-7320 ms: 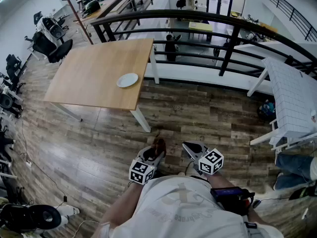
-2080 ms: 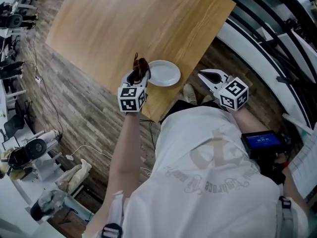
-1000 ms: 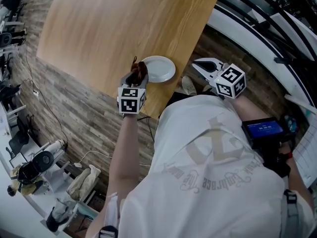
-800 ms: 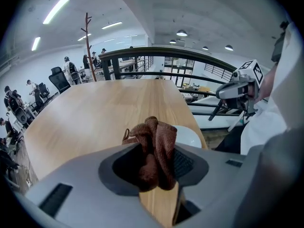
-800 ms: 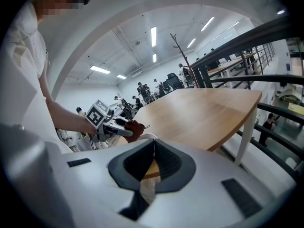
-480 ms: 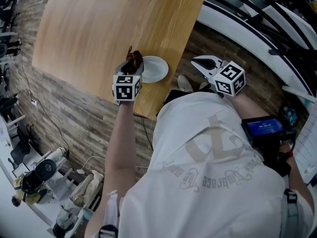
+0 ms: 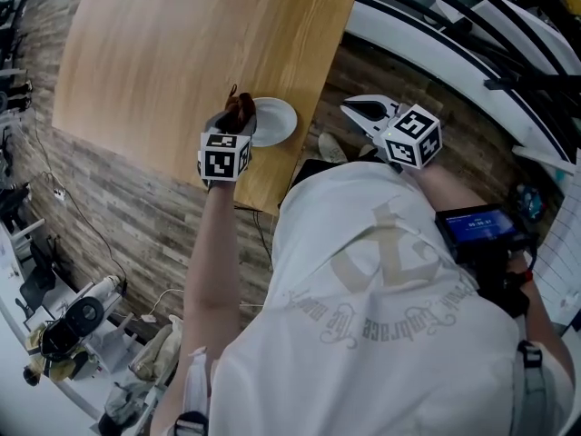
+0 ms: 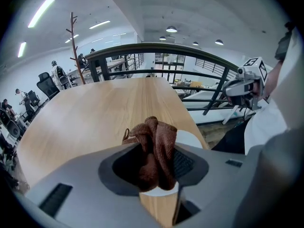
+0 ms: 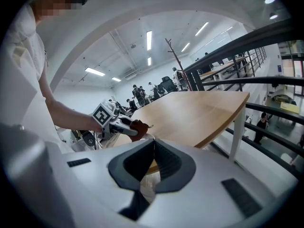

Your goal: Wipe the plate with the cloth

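Plate [image 7: 275,121], white, lies near the table [image 7: 182,44] edge in the head view. The left gripper [image 7: 234,116] holds a brown cloth [image 7: 241,110] at the plate's left rim, and the right gripper [image 7: 361,109] hangs beside the table, over the floor. The left gripper view shows its jaws clenched on the bunched cloth, with the plate just beneath. The right gripper view shows its jaws pressed together, with nothing between them.

Your left gripper [image 7: 234,123] and the cloth [image 8: 154,148] it clamps cover most of the plate [image 8: 191,139], so you can't tell whether cloth touches plate. The table [image 7: 182,53] runs off the head view's top edge.
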The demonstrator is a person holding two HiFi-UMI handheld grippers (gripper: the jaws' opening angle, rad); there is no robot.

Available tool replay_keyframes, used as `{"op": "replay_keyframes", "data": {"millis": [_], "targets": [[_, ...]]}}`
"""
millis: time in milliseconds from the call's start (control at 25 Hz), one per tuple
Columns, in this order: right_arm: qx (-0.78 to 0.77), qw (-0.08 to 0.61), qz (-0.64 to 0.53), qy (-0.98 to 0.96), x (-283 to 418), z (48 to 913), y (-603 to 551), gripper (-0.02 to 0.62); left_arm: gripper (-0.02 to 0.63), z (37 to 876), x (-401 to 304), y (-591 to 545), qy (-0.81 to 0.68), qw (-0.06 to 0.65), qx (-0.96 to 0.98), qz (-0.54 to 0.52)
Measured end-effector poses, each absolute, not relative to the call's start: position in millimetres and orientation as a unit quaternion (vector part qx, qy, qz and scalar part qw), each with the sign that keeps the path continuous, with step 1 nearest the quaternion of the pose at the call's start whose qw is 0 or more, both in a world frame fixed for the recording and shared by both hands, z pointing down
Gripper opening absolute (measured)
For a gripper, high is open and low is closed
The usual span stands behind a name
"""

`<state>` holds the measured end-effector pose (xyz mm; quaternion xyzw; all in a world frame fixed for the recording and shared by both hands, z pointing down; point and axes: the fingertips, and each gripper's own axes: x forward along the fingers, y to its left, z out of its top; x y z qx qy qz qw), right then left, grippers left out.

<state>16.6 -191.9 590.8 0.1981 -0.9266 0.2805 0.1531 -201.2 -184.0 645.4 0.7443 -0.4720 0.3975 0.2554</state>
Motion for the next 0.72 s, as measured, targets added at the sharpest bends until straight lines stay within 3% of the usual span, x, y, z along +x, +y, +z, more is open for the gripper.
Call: {"op": "replay_keyframes", "data": {"millis": [720], "targets": [[0.166,0.156,0.284,-0.932,-4,590,-182,0.014,0.170,643,-171,-135,-0.468,0.278,0.745,0.385]]}}
